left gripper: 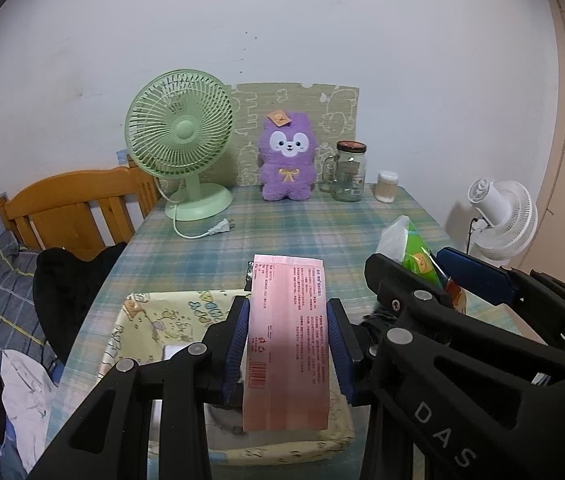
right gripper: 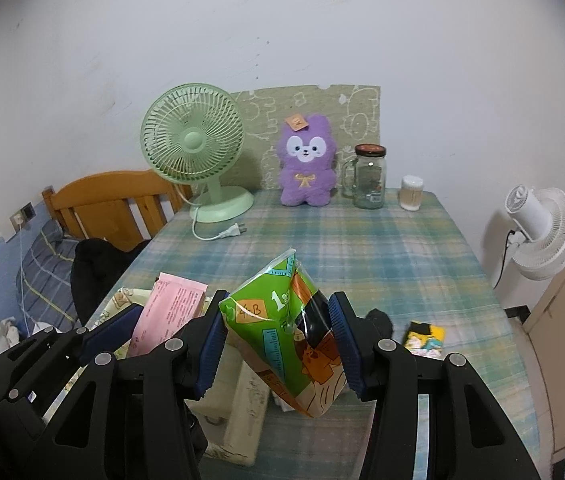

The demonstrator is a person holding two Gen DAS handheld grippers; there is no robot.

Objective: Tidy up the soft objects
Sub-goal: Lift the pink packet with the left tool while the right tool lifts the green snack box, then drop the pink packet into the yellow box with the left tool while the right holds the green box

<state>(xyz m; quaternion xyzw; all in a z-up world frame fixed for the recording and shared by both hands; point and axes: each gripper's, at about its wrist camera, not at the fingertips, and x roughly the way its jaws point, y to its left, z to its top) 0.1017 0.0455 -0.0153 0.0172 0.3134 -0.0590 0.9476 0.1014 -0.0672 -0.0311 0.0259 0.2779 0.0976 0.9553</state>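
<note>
My left gripper [left gripper: 288, 344] is shut on a flat pink packet [left gripper: 287, 340] with red print, held upright over a pale yellow fabric basket [left gripper: 150, 320] at the table's near edge. My right gripper [right gripper: 278, 336] is shut on a green and orange soft pack [right gripper: 282, 320], held above the table just right of the basket [right gripper: 238, 412]. The pink packet also shows in the right wrist view [right gripper: 166, 312], and the right gripper with its green pack [left gripper: 414, 256] shows at the right of the left wrist view. A small yellow packet [right gripper: 426, 338] and a black soft item [right gripper: 380, 320] lie on the table to the right.
A green desk fan [left gripper: 182, 140] with loose plug, a purple plush toy [left gripper: 287, 160], a glass jar mug [left gripper: 348, 170] and a cotton swab tub [left gripper: 387, 186] stand at the table's far edge. A wooden bed headboard [left gripper: 74, 200] is left. A white fan [right gripper: 538, 232] is right.
</note>
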